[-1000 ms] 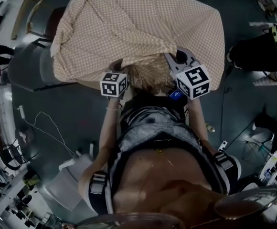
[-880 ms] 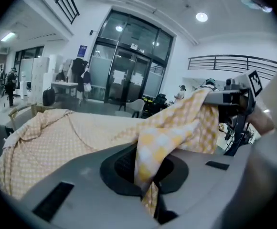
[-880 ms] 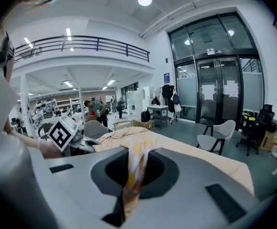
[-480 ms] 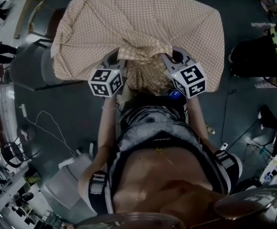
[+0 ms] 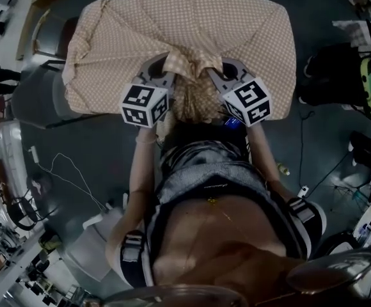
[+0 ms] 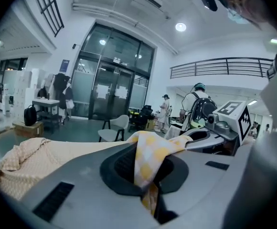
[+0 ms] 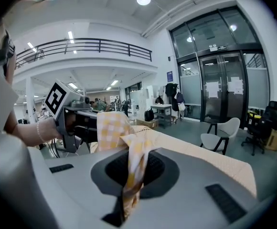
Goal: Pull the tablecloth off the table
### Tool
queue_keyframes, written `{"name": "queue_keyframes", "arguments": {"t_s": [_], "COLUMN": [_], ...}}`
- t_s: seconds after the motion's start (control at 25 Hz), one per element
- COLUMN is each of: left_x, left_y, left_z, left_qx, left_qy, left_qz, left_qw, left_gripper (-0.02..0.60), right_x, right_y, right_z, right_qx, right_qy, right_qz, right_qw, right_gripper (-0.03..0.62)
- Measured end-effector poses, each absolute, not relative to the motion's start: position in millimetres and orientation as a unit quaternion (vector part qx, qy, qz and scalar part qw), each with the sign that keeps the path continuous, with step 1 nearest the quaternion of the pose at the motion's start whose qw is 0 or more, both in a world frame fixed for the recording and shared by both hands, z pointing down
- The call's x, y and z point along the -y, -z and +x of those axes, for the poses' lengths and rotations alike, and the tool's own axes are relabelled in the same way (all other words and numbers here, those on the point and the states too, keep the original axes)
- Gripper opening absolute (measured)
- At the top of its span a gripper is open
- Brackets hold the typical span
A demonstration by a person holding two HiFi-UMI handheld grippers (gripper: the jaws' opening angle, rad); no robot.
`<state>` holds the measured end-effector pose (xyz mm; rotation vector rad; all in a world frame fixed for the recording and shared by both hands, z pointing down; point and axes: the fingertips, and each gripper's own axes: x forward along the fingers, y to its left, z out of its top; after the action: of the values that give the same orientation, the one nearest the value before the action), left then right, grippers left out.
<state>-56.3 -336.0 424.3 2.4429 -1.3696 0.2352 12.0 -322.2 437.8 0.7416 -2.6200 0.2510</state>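
Head view: the tablecloth (image 5: 192, 31) lay spread over nearly the whole table — only its near edge was bunched up between the left gripper (image 5: 167, 69) and the right gripper (image 5: 212, 74).
Left gripper view: jaws clamped tight on a cloth fold.
Right gripper view: jaws likewise pinched the cloth.
Progress: grasp made — the whole pull-off was left to do.

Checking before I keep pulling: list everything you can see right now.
yellow-and-white checked fabric tablecloth: one, draped over the hidden table, near edge bunched up between the grippers.
pale moulded chair: one, white, on the floor beyond the table.
standing person: one, pale top, far back near the glass doors.
left gripper: one, grey, shut on the tablecloth.
right gripper: one, grey, shut on the tablecloth.
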Motion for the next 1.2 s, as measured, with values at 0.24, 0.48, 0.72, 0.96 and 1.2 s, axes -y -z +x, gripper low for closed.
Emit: {"name": "queue_keyframes", "arguments": {"t_s": [0.24, 0.48, 0.72, 0.96, 1.2], "left_x": [349, 352, 353, 341, 338], "left_y": [-415, -420, -433, -446, -465], "left_z": [-44, -56, -68, -62, -64], "left_qx": [0.445, 0.386, 0.323, 0.257, 0.225], "left_qy": [-0.090, -0.061, -0.058, -0.084, -0.123], "left_qz": [0.878, 0.904, 0.927, 0.946, 0.957], "left_qw": [0.149, 0.173, 0.180, 0.177, 0.136], "left_gripper": [0.011, 0.011, 0.012, 0.052, 0.151], "right_x": [335, 346, 354, 346, 342], "right_y": [-441, -436, -436, -438, -448], "right_z": [11, -10, -29, -47, -52], "right_qx": [0.935, 0.926, 0.914, 0.908, 0.892], "right_qy": [-0.101, -0.107, -0.116, -0.129, -0.139], "right_qz": [0.278, 0.306, 0.332, 0.342, 0.370], "right_qw": [0.198, 0.195, 0.201, 0.202, 0.218], "right_gripper": [0.063, 0.063, 0.063, 0.063, 0.063]}}
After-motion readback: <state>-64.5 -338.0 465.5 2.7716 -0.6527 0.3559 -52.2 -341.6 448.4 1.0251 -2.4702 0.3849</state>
